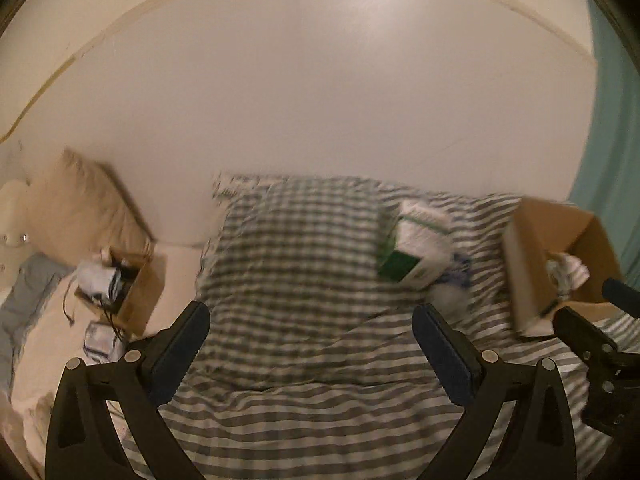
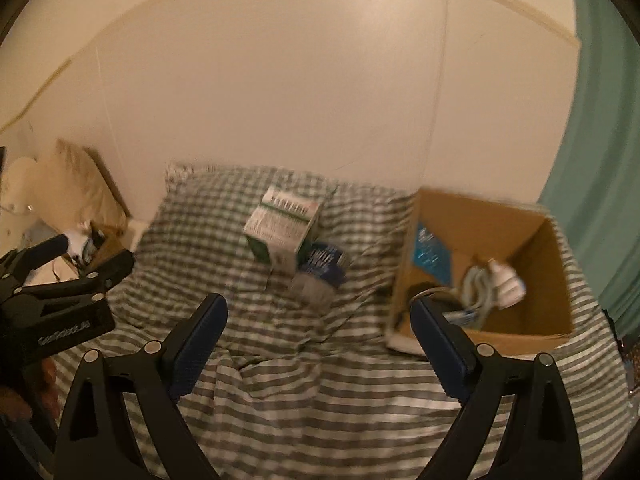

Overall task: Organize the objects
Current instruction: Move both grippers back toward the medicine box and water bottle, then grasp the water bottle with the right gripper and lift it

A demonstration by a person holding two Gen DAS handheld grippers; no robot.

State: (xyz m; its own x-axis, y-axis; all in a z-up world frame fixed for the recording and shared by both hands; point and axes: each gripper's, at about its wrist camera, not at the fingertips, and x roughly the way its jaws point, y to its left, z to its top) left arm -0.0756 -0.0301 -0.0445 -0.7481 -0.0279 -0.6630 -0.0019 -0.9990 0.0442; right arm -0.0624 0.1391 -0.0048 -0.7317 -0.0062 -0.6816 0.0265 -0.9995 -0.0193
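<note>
A green-and-white carton point(image 1: 416, 246) point(image 2: 284, 226) lies on the striped bed, leaning on a blue-and-white packet point(image 2: 322, 270) point(image 1: 454, 280). A large open cardboard box point(image 2: 488, 268) point(image 1: 560, 264) stands at the right with a white bottle point(image 2: 506, 282) and other items inside. A smaller cardboard box point(image 1: 124, 284) point(image 2: 100, 244), full of items, stands at the left. My left gripper point(image 1: 310, 330) is open and empty above the bed. My right gripper point(image 2: 320, 320) is open and empty, its right finger point(image 2: 440, 336) in front of the large box.
The bed has a grey-and-white striped and checked cover point(image 1: 304, 280) against a cream wall. A beige pillow point(image 1: 80, 204) sits at the far left. A teal curtain point(image 2: 592, 160) hangs at the right. A small blue-and-white packet point(image 1: 100, 340) lies beside the smaller box.
</note>
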